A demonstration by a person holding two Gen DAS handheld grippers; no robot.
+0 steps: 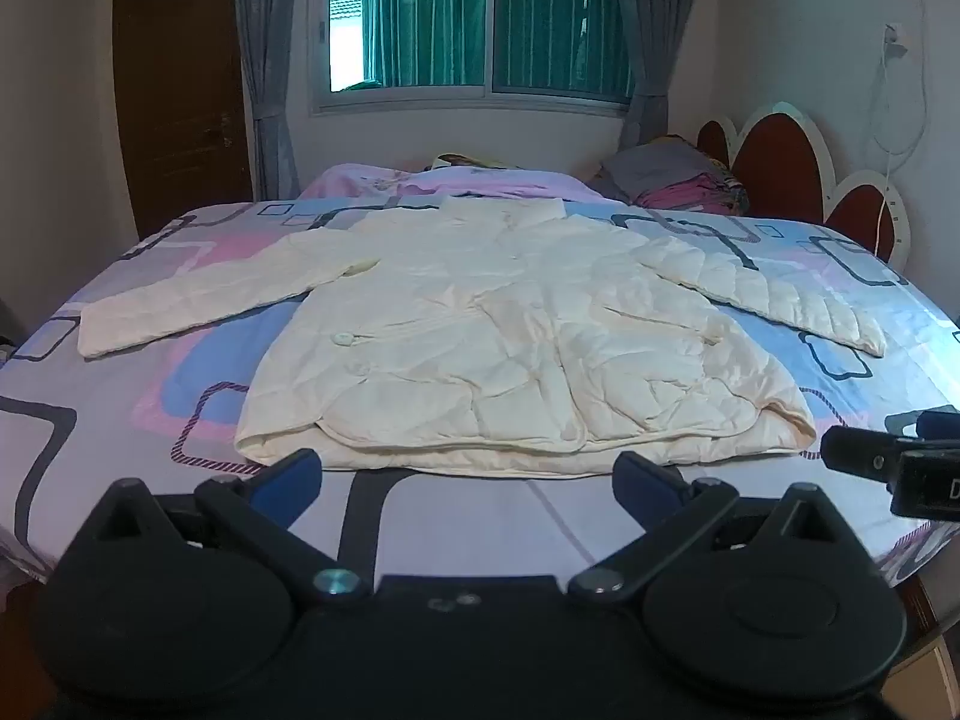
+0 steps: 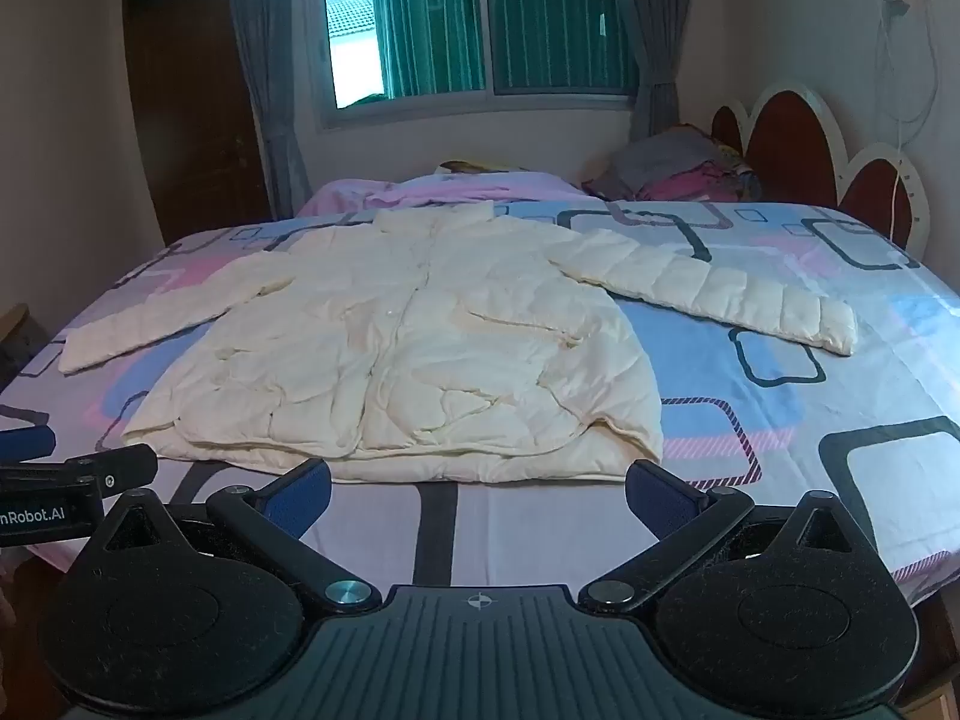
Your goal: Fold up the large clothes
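A cream quilted puffer jacket (image 1: 510, 336) lies flat and face up on the bed, collar toward the window, both sleeves spread out to the sides. It also shows in the right wrist view (image 2: 408, 360). My left gripper (image 1: 468, 480) is open and empty, hovering just short of the jacket's hem. My right gripper (image 2: 477, 489) is open and empty, also just before the hem, nearer its right corner. The right gripper's tip shows at the right edge of the left wrist view (image 1: 888, 456); the left gripper's tip shows at the left edge of the right wrist view (image 2: 90, 474).
The bed (image 1: 870, 300) has a sheet patterned in pink, blue and grey. A pile of clothes (image 1: 678, 180) and a pink blanket (image 1: 420, 180) lie at the far side. A red and white headboard (image 1: 798, 168) stands on the right, a window (image 1: 480, 24) behind.
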